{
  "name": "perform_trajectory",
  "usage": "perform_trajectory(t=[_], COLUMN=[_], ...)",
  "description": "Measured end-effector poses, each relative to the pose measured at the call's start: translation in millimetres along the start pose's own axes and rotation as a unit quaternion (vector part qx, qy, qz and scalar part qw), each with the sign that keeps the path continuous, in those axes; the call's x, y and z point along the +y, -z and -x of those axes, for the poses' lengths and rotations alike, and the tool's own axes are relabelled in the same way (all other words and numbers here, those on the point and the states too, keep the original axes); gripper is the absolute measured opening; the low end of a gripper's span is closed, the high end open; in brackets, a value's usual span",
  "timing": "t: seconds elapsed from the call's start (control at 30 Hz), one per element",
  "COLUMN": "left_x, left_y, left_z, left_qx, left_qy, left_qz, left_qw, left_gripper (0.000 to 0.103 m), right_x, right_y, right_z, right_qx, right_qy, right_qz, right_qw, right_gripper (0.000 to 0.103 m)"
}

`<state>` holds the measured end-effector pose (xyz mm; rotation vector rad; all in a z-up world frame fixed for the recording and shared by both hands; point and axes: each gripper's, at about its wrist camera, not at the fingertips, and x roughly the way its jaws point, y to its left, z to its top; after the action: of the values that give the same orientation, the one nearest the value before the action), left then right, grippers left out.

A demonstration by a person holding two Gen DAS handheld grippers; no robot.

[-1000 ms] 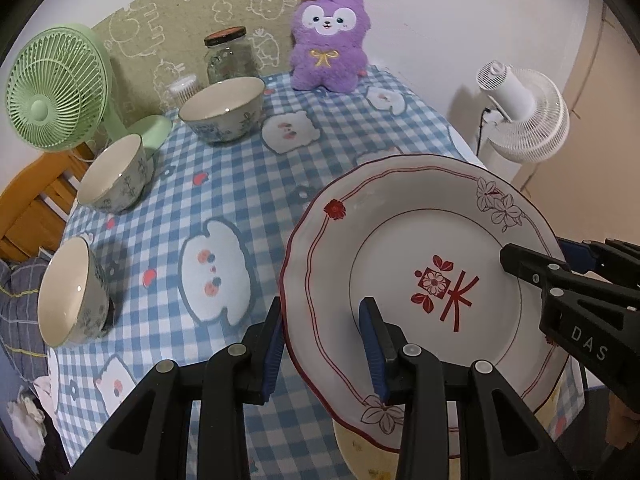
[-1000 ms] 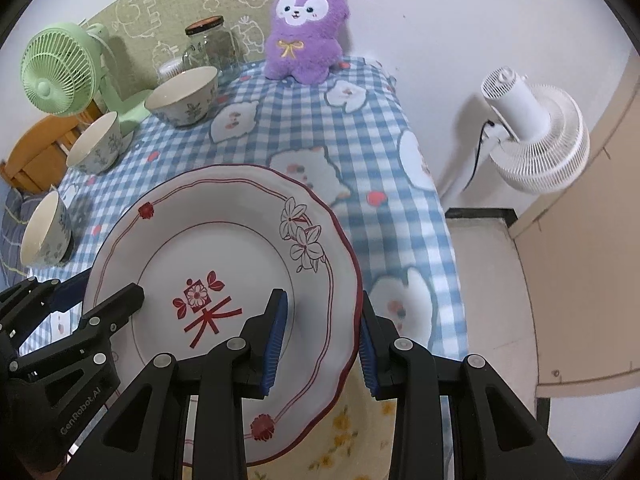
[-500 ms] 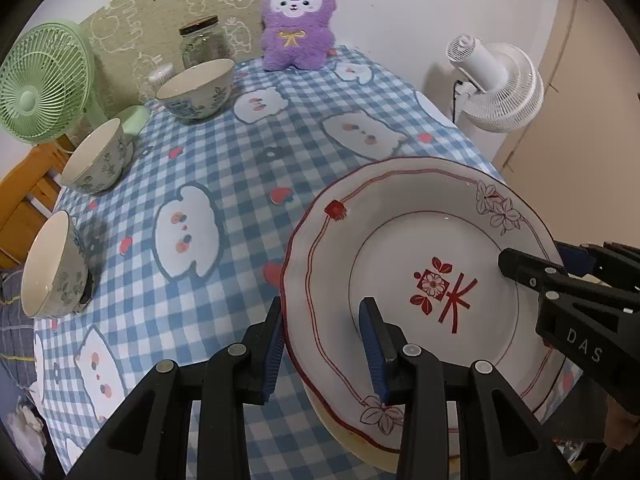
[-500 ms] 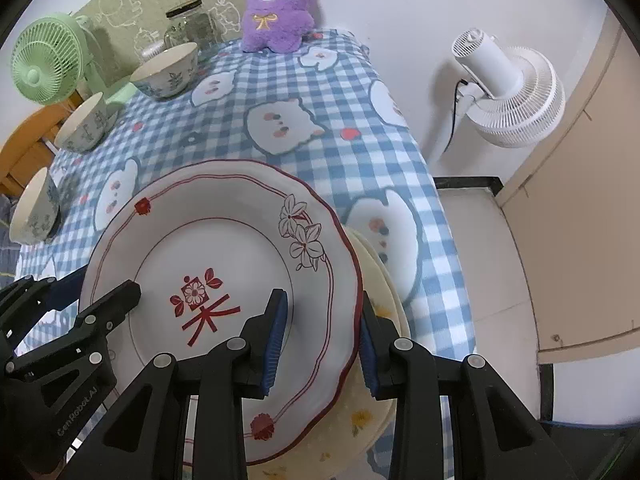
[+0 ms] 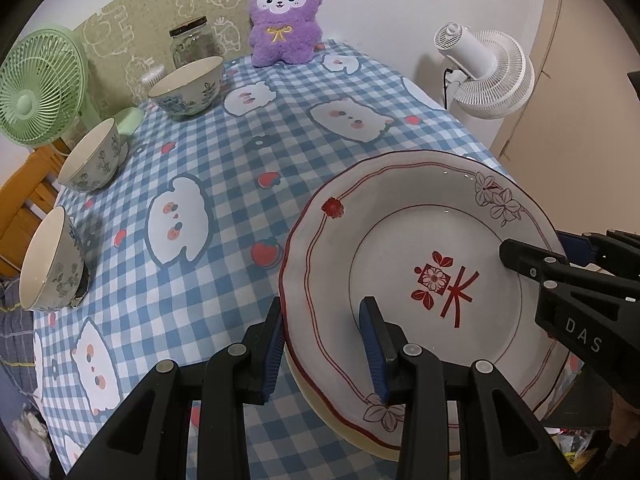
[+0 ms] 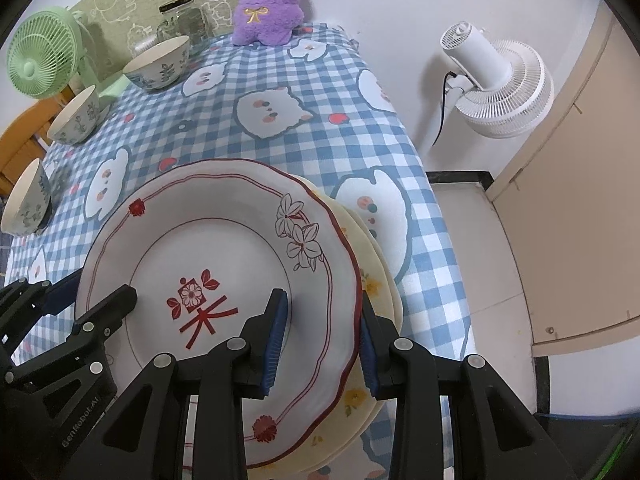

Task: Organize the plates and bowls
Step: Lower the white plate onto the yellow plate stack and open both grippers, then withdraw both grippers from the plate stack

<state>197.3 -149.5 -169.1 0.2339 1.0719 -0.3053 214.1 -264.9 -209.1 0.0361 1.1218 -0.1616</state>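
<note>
Fingers of left gripper [image 5: 322, 344] and right gripper [image 6: 320, 334] each clamp opposite rims of the red-trimmed plate [image 6: 216, 280], held just over the yellow plate [image 6: 372, 280] at the table [image 5: 240, 140] edge. Stacking nearly done; three bowls [image 5: 188, 88] unsorted.

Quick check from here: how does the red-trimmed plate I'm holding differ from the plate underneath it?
The red-trimmed plate is white with red rim lines, a red centre motif and outlined flowers; the cream plate beneath has small yellow flowers. The red-trimmed plate is clamped at opposite rims by the left gripper and right gripper; the cream plate is ungripped. The red-trimmed plate shows fully; only an edge crescent of the cream plate shows. Both sit at the table's near corner.
</note>
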Motion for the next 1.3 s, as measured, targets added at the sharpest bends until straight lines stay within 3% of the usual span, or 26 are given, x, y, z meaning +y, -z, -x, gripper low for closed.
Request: perform_trajectory(t=[0.6,0.77,0.9,1.03,1.3], left_x=[-12,-9,-14,-15,-11], left_y=[3,0,-1,-6,-25], left_z=[-1,-2,1,8,21], left_qx=[-0.001,0.0,-0.005,-0.019,-0.033], left_qy=[-0.007,0.005,0.008,0.014,0.002], left_qz=[-0.026,-0.008,-0.022,-0.015,0.009], left_qw=[0.9996,1.0,0.9997,0.9996,0.9994], left_gripper=[0.04,0.044,0.053,0.072,0.079], right_x=[-3,-5,-4,-2,5], right_y=[0,1,-1,-7,-31], right_z=[-1,0,5,12,31], right_qx=[0.015,0.011,-0.001,-0.007,-0.033], right_qy=[0.027,0.005,0.003,-0.009,-0.039], right_qz=[0.001,-0.009,-0.004,0.0,0.012], right_qw=[1.0,1.0,1.0,1.0,0.999], right_gripper=[0.038,0.066,0.069,0.069,0.078])
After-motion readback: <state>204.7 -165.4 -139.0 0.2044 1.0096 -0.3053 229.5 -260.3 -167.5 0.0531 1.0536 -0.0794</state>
